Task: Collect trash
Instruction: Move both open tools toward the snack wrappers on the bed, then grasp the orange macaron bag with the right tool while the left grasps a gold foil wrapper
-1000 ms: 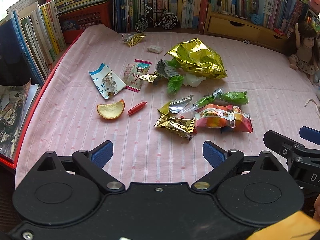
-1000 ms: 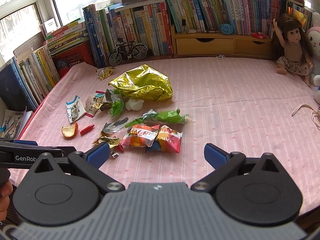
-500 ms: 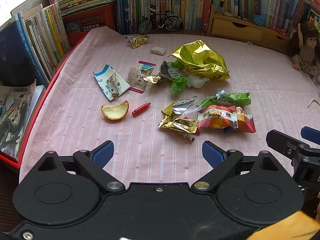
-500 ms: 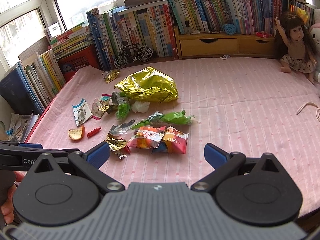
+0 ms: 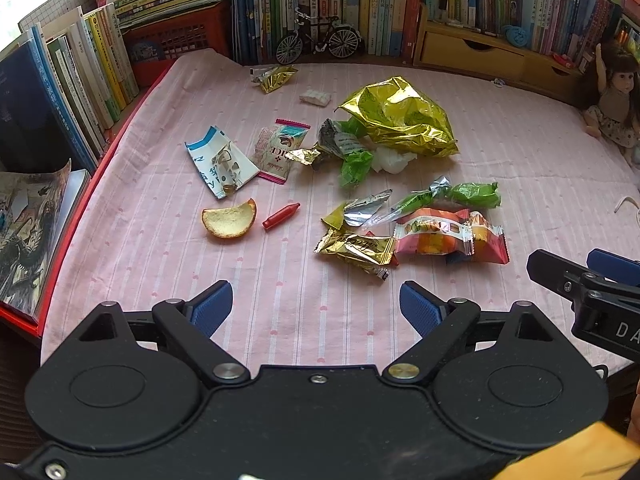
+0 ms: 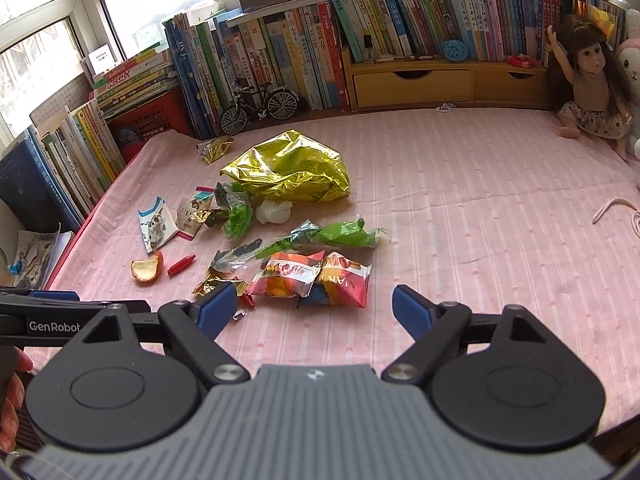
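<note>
Plainly nothing is collected yet: trash lies scattered across the pink cloth (image 5: 520, 152), from the big gold foil bag (image 5: 400, 120) down through snack wrappers (image 5: 444, 236) to an orange peel (image 5: 228, 222). The left gripper (image 5: 316, 308) and right gripper (image 6: 314, 306) hover at the near edge, jaws spread, empty. Next, probably, reaching for the nearest wrapper.

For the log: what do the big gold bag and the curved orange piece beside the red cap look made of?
Gold bag: looks like metallised foil film, glossy and mirror-like, with sharp creases and bright glints. Orange piece: probably citrus peel, with an orange outer skin and a pale, matt, pithy inside; its curled shape fits that.
</note>
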`<state>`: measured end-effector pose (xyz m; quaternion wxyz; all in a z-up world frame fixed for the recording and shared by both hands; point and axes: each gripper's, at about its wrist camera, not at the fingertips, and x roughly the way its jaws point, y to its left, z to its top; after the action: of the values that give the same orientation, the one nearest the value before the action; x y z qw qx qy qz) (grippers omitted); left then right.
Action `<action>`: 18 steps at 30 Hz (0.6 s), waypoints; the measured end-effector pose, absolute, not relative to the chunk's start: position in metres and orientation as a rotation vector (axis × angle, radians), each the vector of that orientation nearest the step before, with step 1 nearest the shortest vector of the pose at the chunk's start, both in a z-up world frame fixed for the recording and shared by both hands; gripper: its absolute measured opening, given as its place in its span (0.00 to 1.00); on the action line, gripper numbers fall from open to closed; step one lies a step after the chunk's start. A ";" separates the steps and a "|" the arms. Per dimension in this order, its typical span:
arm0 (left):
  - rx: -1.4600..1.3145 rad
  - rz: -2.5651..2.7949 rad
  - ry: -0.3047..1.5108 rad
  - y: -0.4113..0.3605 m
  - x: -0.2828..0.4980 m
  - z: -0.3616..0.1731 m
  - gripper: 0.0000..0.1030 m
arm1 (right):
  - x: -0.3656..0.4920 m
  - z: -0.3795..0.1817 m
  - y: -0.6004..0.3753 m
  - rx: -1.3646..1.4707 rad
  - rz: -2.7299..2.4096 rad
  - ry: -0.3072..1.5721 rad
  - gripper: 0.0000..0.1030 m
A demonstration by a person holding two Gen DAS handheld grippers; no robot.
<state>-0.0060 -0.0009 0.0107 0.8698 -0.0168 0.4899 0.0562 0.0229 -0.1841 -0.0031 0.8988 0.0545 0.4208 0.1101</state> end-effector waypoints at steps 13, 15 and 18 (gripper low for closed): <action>-0.137 0.079 1.065 0.017 0.019 -0.005 0.79 | 0.055 -0.020 -0.181 0.091 0.237 0.940 0.85; -0.144 0.080 1.067 0.019 0.024 -0.010 0.77 | 0.061 -0.027 -0.180 0.094 0.237 0.964 0.85; -0.145 0.077 1.085 0.020 0.032 -0.020 0.71 | 0.070 -0.038 -0.177 0.097 0.240 0.997 0.85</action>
<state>0.0323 0.0205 -0.0204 0.8532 -0.0691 0.5158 0.0365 0.0703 -0.1774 -0.0375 0.8703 0.0463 0.4767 0.1149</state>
